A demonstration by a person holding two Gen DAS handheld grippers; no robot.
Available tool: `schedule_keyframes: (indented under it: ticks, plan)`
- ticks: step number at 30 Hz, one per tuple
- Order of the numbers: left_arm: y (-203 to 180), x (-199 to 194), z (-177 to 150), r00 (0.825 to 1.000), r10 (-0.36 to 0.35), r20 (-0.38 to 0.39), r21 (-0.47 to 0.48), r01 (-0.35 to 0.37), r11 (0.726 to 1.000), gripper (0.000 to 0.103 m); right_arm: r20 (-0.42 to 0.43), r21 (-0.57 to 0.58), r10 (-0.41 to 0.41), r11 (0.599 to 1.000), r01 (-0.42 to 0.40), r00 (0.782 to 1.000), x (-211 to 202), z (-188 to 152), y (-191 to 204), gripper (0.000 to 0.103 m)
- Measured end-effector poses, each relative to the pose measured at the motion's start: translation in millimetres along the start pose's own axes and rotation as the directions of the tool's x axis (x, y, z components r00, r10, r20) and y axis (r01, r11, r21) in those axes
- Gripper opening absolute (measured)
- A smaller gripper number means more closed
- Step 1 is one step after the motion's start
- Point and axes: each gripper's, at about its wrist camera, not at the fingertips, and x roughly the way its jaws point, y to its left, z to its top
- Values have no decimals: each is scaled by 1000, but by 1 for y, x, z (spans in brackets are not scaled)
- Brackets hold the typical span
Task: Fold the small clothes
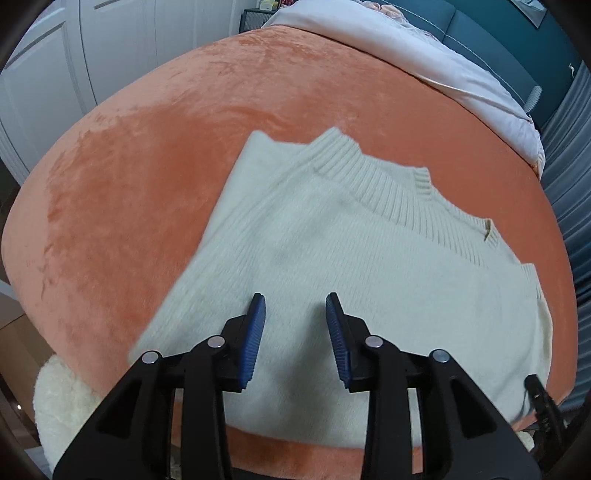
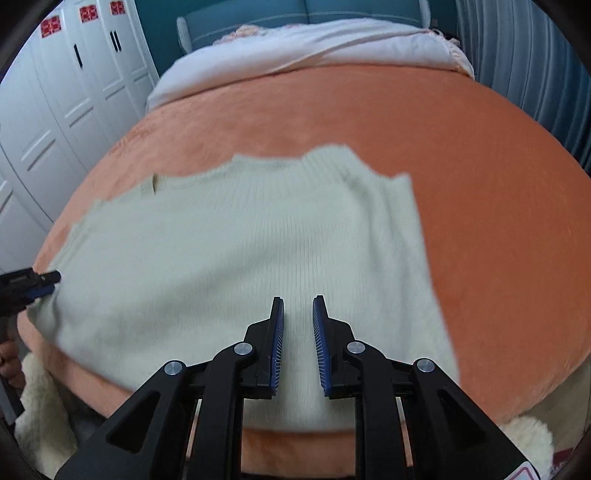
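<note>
A cream knitted sweater (image 1: 332, 251) lies flat on an orange blanket (image 1: 147, 177), collar at the far side, both sides folded in. It also shows in the right wrist view (image 2: 229, 258). My left gripper (image 1: 295, 306) is open and empty, above the sweater's near part. My right gripper (image 2: 298, 306) is open a little and empty, above the sweater's near hem. The left gripper's tip (image 2: 40, 284) shows at the sweater's left edge in the right wrist view. The right gripper's tip (image 1: 539, 395) shows at the sweater's right edge in the left wrist view.
The orange blanket (image 2: 480, 184) covers a bed. A white duvet (image 2: 314, 48) is bunched at the far end by a teal headboard (image 2: 295, 14). White wardrobe doors (image 2: 55, 122) stand on the left. A fluffy cream rug (image 1: 59, 406) lies below the bed's near edge.
</note>
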Motion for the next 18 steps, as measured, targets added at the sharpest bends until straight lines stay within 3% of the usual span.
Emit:
schedule_keyframes:
  ticks: [1,4,7,10,14,18]
  plan:
    - [3,0,-5,1000,-8,9,2,8,1000,33,36,-2,-1,1000,1,999,-6,-5,3,17]
    - [3,2,-7,1000,-2,18,45,1,999,33,14,21,-13,1000,13,1000,-20,2,10,17]
    - [6,-10,-5,1000,-21,2,-18,21,1000,33,43,60,91,994,-94,995,-40,2,15,19]
    - [10,-25,-15,998,-70,-2,-90,69,994,34,55,31,135,990,-137,989,-50,-2,30,19]
    - [-16,-36,-34,993,-119,-17,-6,118,993,37,43,-47,187,982,-185,981,-54,-2,71,19]
    - [-37,-20,-45,996,-68,-58,59,71,996,46,8,-121,200,973,-197,980,-38,4,106,23]
